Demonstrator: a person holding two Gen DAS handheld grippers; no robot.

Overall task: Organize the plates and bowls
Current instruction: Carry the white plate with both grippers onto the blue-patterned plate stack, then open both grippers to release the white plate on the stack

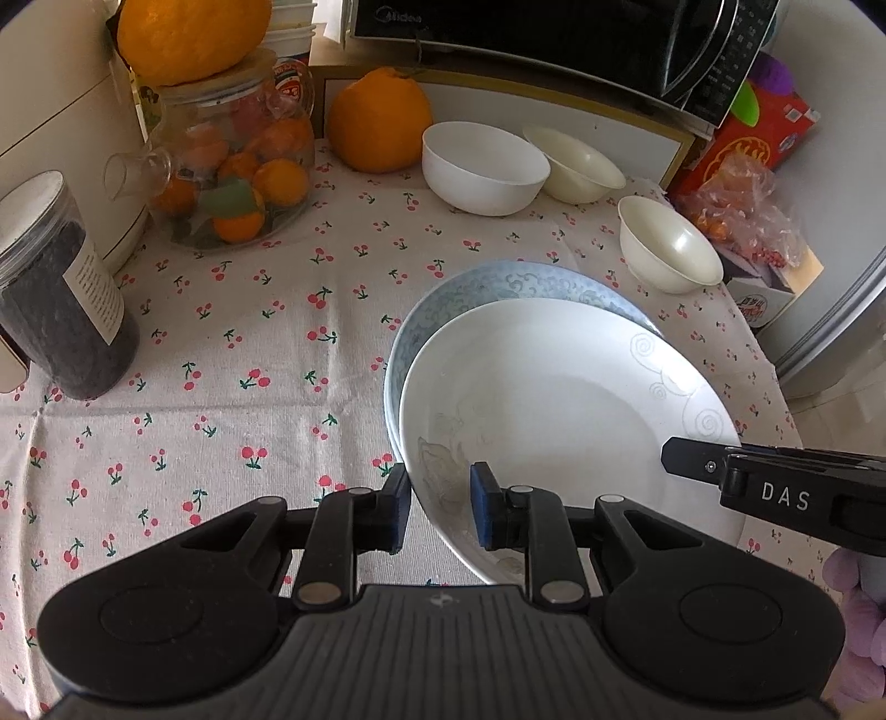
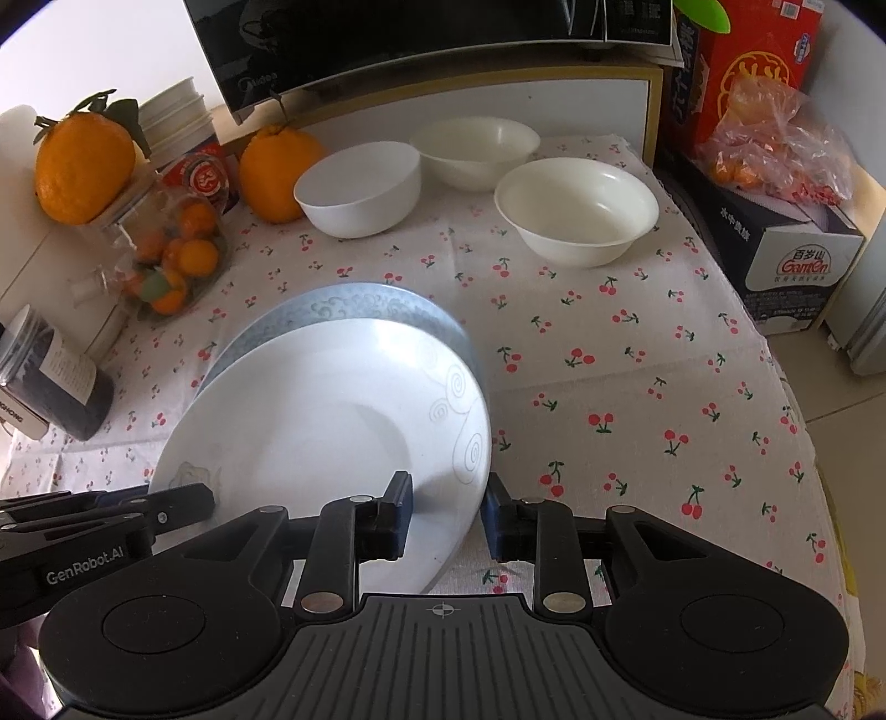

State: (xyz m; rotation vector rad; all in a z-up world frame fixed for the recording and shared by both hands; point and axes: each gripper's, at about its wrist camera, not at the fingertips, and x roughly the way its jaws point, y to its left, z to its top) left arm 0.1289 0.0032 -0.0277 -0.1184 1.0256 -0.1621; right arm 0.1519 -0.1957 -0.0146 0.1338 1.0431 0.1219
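**Two tools straddling the rim of a white plate stacked on a blue-patterned plate**

Shown from both wrist views: a counter [image 1: 232, 354] covered in a cream cloth printed with small red cherries. Near the middle of the counter, toward its near edge, a round white ceramic plate with faint grey swirl decoration [image 1: 554, 387] [image 2: 321, 410], lying on top of a larger pale blue plate with a cloud pattern [image 1: 498, 279] [image 2: 354, 302], offset so the blue rim shows on the far side.

Left tool [image 1: 440, 512] at the near left rim of the white plate, black fingers with blue pads [image 1: 480, 509] set narrowly, one on each side of the rim; whether pressed firmly against it cannot be told. Right tool [image 2: 447, 518] [image 1: 775, 487] at the near right rim of the same plate, likewise narrow with the rim between its pads [image 2: 403, 518]; firm contact also unclear.

Along the far edge of the counter, three bowls: a deep round white ceramic bowl [image 1: 484, 166] [image 2: 360, 188], just beside it a shallow cream bowl [image 1: 576, 163] [image 2: 476, 149], and nearer the far right corner a second cream bowl [image 1: 667, 246] [image 2: 576, 210], apart from the others.

At the far left corner, a clear glass jar of small oranges [image 1: 232, 166] [image 2: 166, 260] with a large orange [image 1: 191, 36] [image 2: 83, 166] resting on its lid. Another large orange [image 1: 379, 119] [image 2: 279, 169] beside the white bowl. By the left edge, a clear plastic canister of dark contents with a paper label [image 1: 61, 299] [image 2: 52, 376]. Behind the counter, a black microwave oven [image 1: 554, 39] [image 2: 421, 39]. Off the right edge, a red printed carton [image 1: 758, 133] [image 2: 753, 72].
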